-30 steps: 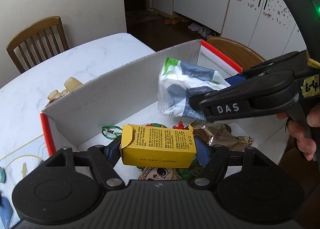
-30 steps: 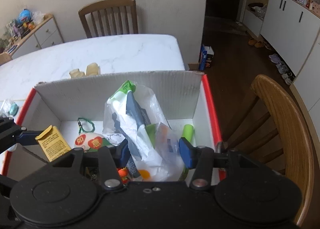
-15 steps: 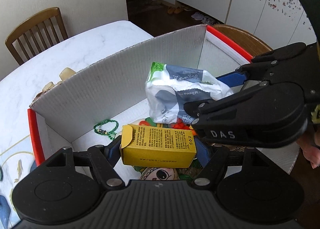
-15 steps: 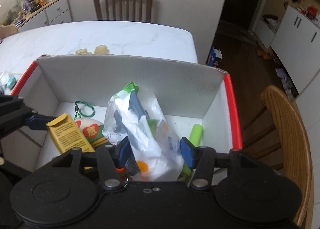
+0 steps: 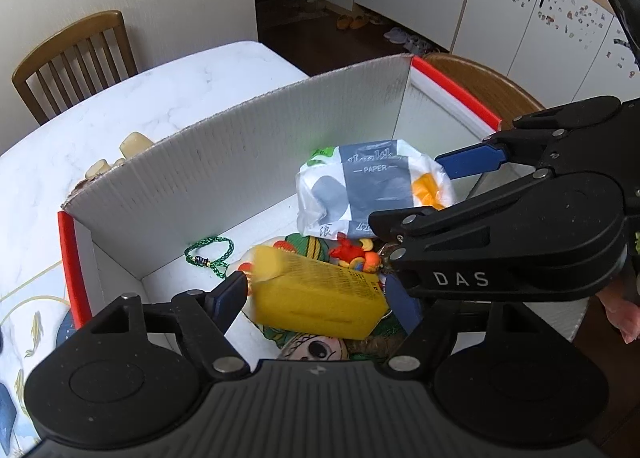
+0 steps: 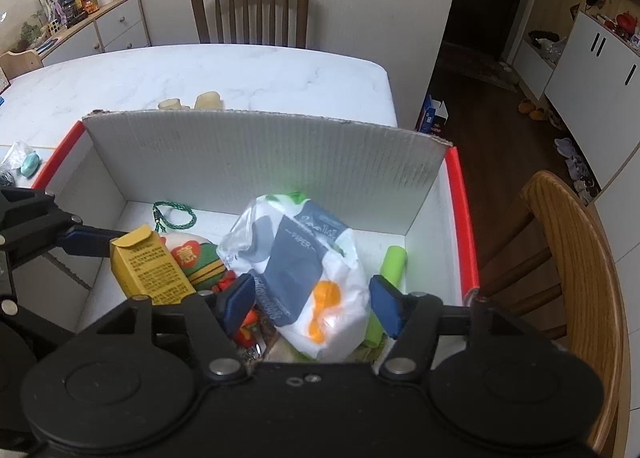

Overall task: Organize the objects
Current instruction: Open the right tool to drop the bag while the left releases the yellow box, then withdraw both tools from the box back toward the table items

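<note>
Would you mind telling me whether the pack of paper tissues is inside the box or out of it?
Inside. The tissue pack lies within the box walls, on the other items, between the right tongs.

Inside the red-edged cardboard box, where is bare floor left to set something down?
Bare floor of the red-edged cardboard box lies along the back wall, around the green cord loop, and between the white plastic paper pack and the green tube. The near middle, around the yellow carton, is crowded.
</note>
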Available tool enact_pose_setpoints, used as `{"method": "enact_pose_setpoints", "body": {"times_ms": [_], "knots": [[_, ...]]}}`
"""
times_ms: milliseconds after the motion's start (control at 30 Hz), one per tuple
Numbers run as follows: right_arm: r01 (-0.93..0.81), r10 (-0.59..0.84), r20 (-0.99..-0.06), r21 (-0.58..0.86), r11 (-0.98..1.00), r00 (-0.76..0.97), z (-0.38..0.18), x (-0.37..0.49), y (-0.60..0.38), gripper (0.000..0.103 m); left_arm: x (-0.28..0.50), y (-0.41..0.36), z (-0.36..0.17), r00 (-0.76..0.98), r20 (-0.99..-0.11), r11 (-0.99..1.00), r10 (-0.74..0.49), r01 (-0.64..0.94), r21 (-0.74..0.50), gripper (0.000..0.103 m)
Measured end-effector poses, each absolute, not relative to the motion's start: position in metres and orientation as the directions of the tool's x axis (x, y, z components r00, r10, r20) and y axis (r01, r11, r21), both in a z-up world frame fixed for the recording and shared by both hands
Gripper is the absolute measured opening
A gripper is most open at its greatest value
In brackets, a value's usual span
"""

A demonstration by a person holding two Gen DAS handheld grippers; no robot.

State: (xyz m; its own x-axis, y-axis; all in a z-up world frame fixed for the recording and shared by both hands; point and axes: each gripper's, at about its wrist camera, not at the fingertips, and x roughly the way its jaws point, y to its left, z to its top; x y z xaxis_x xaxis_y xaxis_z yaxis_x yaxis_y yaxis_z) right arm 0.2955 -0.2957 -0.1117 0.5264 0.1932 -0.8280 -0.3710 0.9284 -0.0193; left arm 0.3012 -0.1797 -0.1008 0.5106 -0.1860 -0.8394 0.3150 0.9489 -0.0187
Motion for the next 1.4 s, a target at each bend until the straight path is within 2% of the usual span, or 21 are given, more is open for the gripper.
{"method": "enact_pose_setpoints", "body": {"times_ms": [533, 967, 1033, 1400], "knots": [[-0.379, 0.251, -0.768, 0.011, 0.925, 0.589, -0.072, 0.278, -0.307, 0.072, 0.267, -0.162, -0.06, 0.602, -0.772, 0.961, -0.204, 0.275, -0.039, 0.076], [-0.402, 0.314, -0.709, 0.047, 0.915, 0.632, -0.039, 0.254, -0.301, 0.083, 0.232, -0.126, -0.021, 0.672, -0.701, 0.963, -0.237, 0.259, -0.078, 0.079], [-0.401, 0.326, -0.7, 0.063, 0.914, 0.635, -0.034, 0.249, -0.297, 0.085, 0.228, -0.116, -0.017, 0.68, -0.693, 0.963, -0.24, 0.255, -0.084, 0.085], [-0.413, 0.388, -0.648, 0.124, 0.903, 0.655, -0.015, 0.222, -0.258, 0.092, 0.204, -0.054, 0.002, 0.723, -0.645, 0.965, -0.248, 0.24, -0.101, 0.09]]}}
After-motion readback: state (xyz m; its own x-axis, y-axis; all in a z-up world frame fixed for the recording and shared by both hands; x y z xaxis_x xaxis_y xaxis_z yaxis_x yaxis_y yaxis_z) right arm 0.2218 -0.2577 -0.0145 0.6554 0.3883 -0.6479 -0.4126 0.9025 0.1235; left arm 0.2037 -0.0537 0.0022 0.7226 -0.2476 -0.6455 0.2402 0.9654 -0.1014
